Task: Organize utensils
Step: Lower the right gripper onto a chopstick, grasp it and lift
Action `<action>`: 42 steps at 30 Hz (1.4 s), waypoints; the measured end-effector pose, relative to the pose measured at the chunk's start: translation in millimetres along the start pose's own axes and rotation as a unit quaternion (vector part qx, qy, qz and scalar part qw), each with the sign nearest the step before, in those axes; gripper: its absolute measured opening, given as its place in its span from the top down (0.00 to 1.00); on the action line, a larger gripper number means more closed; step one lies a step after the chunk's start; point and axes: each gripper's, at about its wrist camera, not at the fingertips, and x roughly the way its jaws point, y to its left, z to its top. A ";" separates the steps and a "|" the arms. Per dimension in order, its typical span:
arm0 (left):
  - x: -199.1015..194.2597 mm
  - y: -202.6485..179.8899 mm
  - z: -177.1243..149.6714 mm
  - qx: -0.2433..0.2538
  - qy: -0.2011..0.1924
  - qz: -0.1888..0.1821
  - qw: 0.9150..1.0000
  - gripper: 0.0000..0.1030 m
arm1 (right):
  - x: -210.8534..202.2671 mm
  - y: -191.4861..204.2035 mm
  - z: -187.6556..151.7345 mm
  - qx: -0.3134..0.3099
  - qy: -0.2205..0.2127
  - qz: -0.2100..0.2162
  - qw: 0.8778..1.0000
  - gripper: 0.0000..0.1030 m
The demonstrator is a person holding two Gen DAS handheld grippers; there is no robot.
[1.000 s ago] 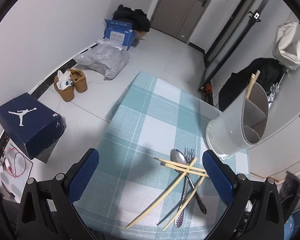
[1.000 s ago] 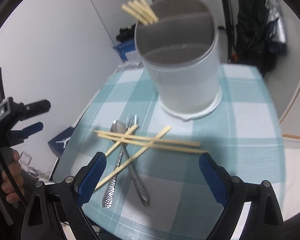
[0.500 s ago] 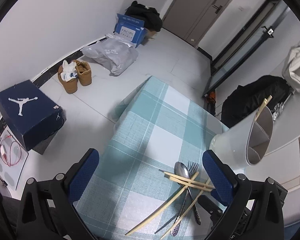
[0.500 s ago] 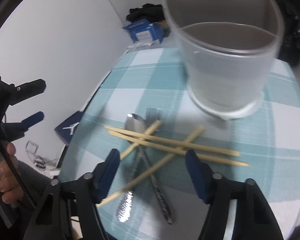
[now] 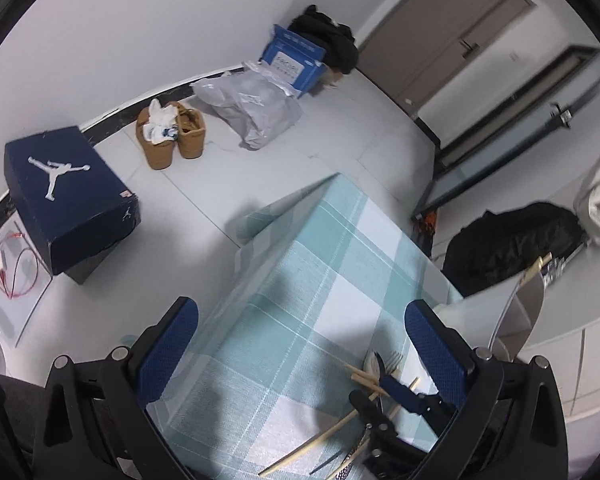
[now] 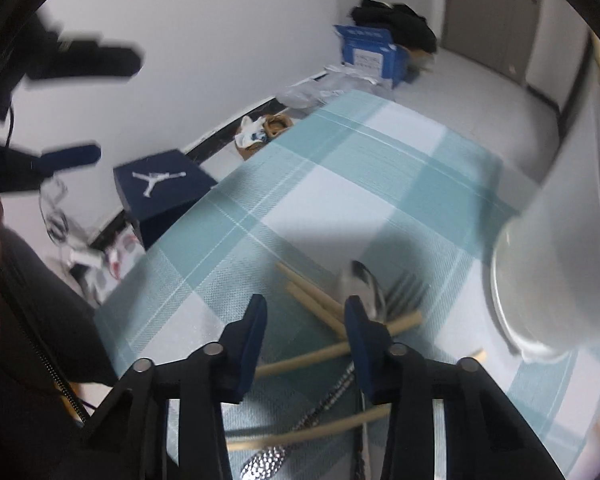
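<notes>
Several wooden chopsticks (image 6: 320, 304), a spoon (image 6: 362, 280) and a fork (image 6: 406, 292) lie crossed in a pile on the checked tablecloth (image 6: 340, 192). A white divided utensil holder (image 6: 556, 264) stands just right of the pile, with a chopstick (image 5: 534, 270) standing in it. My right gripper (image 6: 306, 320) is low over the pile, jaws half closed around the chopsticks but gripping nothing. It also shows in the left wrist view (image 5: 384, 394). My left gripper (image 5: 300, 344) is wide open and empty, high above the table's left part.
The table's near-left edge (image 5: 236, 292) drops to a white floor. A dark blue shoebox (image 5: 68, 200), tan boots (image 5: 172, 136), a grey bag (image 5: 252, 108) and a blue box (image 5: 292, 60) lie on the floor by the wall. A black bag (image 5: 508, 240) sits behind the table.
My right gripper has come down onto the utensil pile and its jaws have narrowed. My left gripper has risen and drawn back to the left, still open.
</notes>
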 end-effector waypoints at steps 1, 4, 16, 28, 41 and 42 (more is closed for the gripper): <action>-0.1 3.0 1.0 -0.007 -0.001 -0.001 1.000 0.02 | 1.5 7.6 -0.5 -0.022 -0.004 -0.017 1.000 0.67; 0.9 8.5 2.4 -0.023 0.002 -0.002 1.000 0.02 | 6.6 28.2 -4.0 -0.089 -0.019 -0.072 0.993 0.75; 0.6 17.0 5.3 -0.048 0.004 -0.010 0.999 0.02 | 3.6 46.2 -14.8 -0.185 -0.063 -0.164 0.967 0.95; 5.6 14.0 0.1 -0.032 0.012 0.005 0.999 0.02 | -58.1 15.0 -8.4 -0.097 -0.138 -0.131 0.977 0.95; 41.8 -11.7 -22.4 -0.010 0.099 -0.041 0.994 0.02 | -127.2 -65.6 -10.1 0.077 -0.211 -0.081 0.971 0.95; 43.7 -14.5 -24.1 -0.007 0.102 -0.044 0.994 0.02 | -132.1 -72.3 -12.4 0.088 -0.215 -0.079 0.969 0.95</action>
